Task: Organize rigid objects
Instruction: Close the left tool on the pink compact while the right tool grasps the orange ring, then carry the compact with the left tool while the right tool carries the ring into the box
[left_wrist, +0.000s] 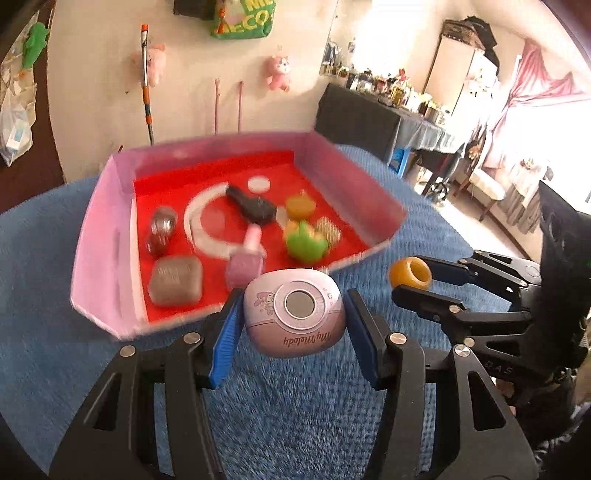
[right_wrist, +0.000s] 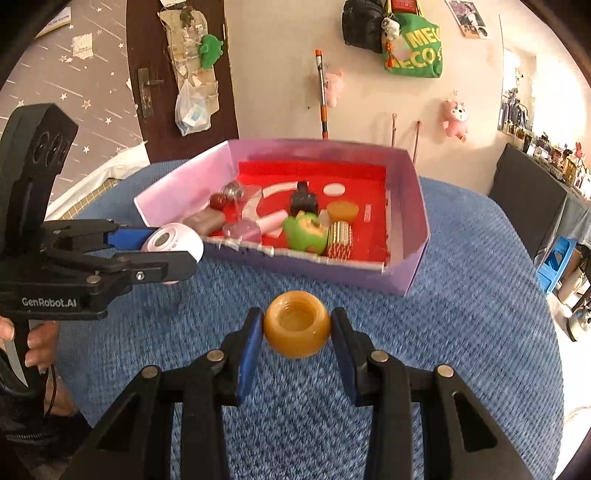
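The left gripper (left_wrist: 293, 314) is clamped on a lilac case (left_wrist: 294, 313), low in the middle of its own view, just short of the near wall of the box (left_wrist: 99, 236). The right gripper (right_wrist: 296, 325) pinches an amber ring (right_wrist: 296, 323) between its pads, low centre of its frame, a little before the box (right_wrist: 413, 229).

Only the left view shows the case's face, with a round grey window and upside-down script; from the right it is a pale lump (right_wrist: 173, 242) at mid left, half covered by a black finger. The right view alone shows the bare hand (right_wrist: 37, 343) on the left handle, at the lower left edge.

Inside the box on its red liner lie a green toy (right_wrist: 304, 230), a gold ribbed cylinder (right_wrist: 340, 238), a black bottle (right_wrist: 303, 201) and a white disc (right_wrist: 334, 190); motion blur smears the rest, especially in the left view.

The surface (right_wrist: 461, 314) is covered in blue textured cloth. Behind it a pale wall carries pink plush toys (right_wrist: 456, 118) and a green bag (right_wrist: 415, 46).
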